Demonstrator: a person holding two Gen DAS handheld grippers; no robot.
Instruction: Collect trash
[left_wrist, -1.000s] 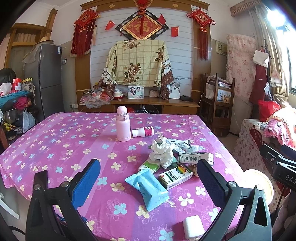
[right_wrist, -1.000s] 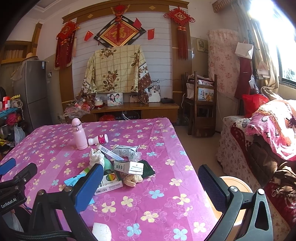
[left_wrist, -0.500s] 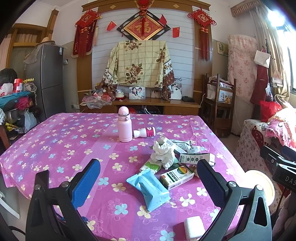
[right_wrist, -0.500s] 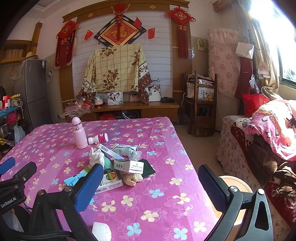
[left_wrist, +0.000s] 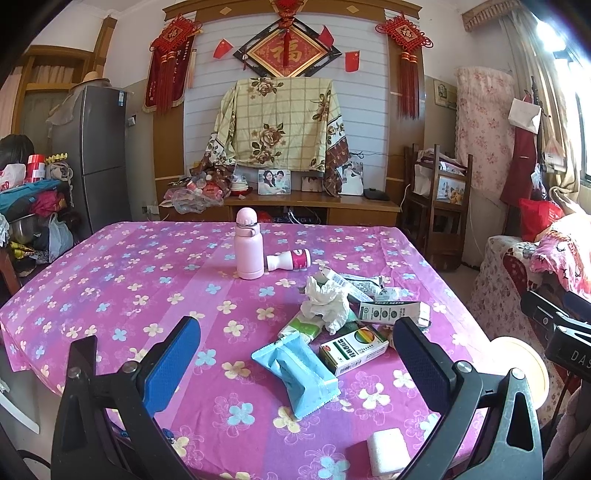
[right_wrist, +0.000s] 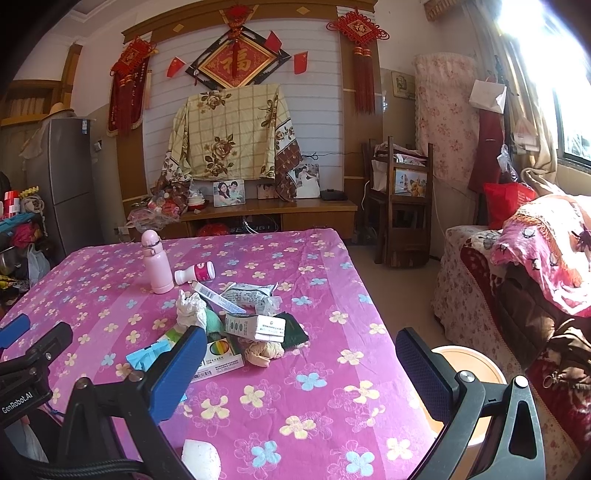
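A heap of trash lies on the pink flowered tablecloth (left_wrist: 110, 280): a crumpled white tissue (left_wrist: 327, 301), a blue wipes pack (left_wrist: 295, 373), a green-and-white carton (left_wrist: 354, 349), a white box (left_wrist: 391, 312) and flat wrappers. My left gripper (left_wrist: 295, 363) stands open near the table's front edge, with the blue pack seen between its fingers but not touched. In the right wrist view the same heap shows around the white box (right_wrist: 256, 326), with a tan wad (right_wrist: 262, 352). My right gripper (right_wrist: 301, 365) is open and empty, short of the heap.
A pink bottle (left_wrist: 249, 249) stands upright mid-table, a small white-and-pink bottle (left_wrist: 290, 260) lying beside it. A white sponge (left_wrist: 388, 456) rests at the front edge. A round light-rimmed bin (right_wrist: 469, 369) sits on the floor right of the table, a covered sofa (right_wrist: 517, 280) beyond.
The left wrist view has shifted slightly rightward, so the table things sit a little further right. The right gripper has barely moved. Both stayed open.
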